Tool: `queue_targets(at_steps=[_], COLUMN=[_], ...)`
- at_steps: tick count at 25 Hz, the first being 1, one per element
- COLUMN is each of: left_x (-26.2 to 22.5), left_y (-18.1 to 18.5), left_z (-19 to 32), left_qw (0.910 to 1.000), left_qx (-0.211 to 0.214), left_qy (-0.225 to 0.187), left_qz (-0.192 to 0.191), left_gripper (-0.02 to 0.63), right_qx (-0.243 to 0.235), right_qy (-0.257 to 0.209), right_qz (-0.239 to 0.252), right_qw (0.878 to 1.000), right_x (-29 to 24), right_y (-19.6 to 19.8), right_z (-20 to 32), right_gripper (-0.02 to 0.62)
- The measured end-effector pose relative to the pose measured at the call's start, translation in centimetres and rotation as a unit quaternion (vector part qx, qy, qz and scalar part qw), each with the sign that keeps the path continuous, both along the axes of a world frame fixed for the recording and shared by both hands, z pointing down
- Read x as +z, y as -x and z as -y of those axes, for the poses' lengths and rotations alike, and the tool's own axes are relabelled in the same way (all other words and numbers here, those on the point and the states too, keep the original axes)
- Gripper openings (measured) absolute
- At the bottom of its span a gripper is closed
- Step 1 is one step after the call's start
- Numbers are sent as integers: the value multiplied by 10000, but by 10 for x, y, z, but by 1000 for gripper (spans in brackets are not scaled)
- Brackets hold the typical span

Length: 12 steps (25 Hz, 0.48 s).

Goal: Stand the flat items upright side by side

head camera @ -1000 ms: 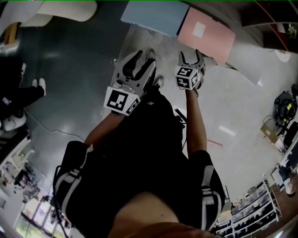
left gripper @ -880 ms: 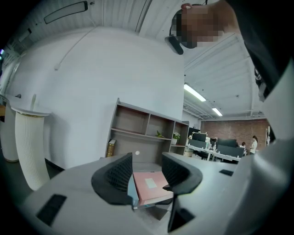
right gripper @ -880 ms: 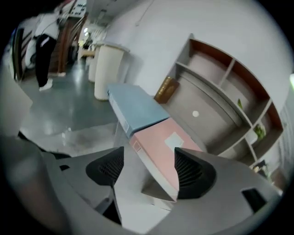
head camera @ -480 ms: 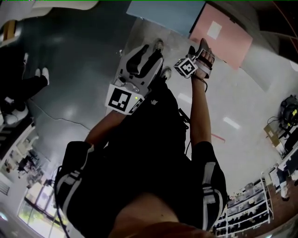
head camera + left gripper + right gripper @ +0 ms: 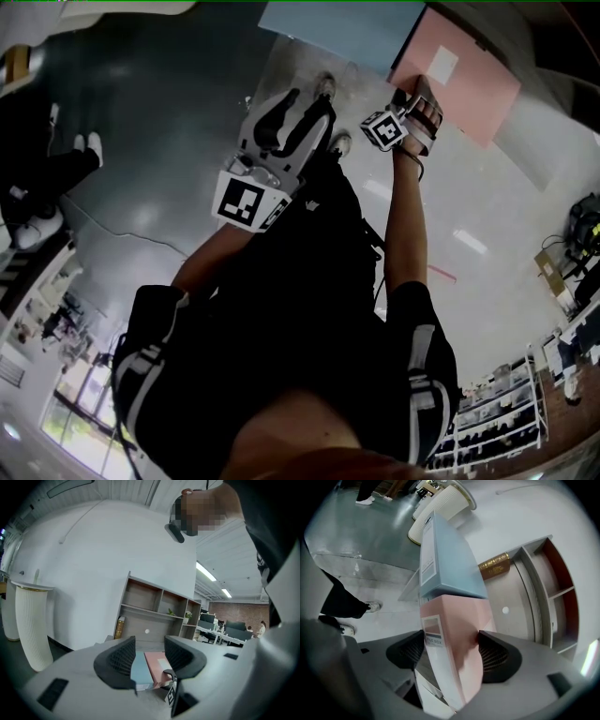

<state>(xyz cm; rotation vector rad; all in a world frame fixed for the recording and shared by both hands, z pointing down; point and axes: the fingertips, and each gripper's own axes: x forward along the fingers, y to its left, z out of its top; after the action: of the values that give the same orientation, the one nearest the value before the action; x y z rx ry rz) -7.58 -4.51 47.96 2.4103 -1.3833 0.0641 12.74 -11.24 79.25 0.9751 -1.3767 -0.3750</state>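
Overhead, the right gripper [image 5: 424, 101] reaches to the near corner of the pink file box [image 5: 469, 70], which lies flat just right of the blue file box [image 5: 328, 21]. The left gripper [image 5: 302, 105] hangs short of both, probably kept free to steady whichever box is raised.

Along the left gripper's jaws, the pads stand apart with nothing between them. Beyond them both boxes lie flat and touching on the low grey platform [image 5: 96, 645], near its front edge, before a shelf unit [image 5: 154, 606].

Along the right gripper's jaws, the pads are spread wide and meet the pink file box on both sides at its labelled end. I judge this hold is meant to tip it up onto an edge. Neither box stands yet.
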Motion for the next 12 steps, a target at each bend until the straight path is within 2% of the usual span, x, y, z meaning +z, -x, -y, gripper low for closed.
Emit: queue_targets(at_steps=[5,12], left_x=[-3,-22], left_y=[8,3], left_z=[13,43], left_qw=[9998,9992], left_qx=[108,256], left_qy=[-129,-299], left_qz=[61,-86], left_gripper=[190,137], right_qx=[-96,-66], right_qy=[223,338], right_qz=[357,1195], right_qw=[9991,9922], right_x=[-24,-84], right_y=[9,15], right_z=[-3,5], right_gripper=[350,331])
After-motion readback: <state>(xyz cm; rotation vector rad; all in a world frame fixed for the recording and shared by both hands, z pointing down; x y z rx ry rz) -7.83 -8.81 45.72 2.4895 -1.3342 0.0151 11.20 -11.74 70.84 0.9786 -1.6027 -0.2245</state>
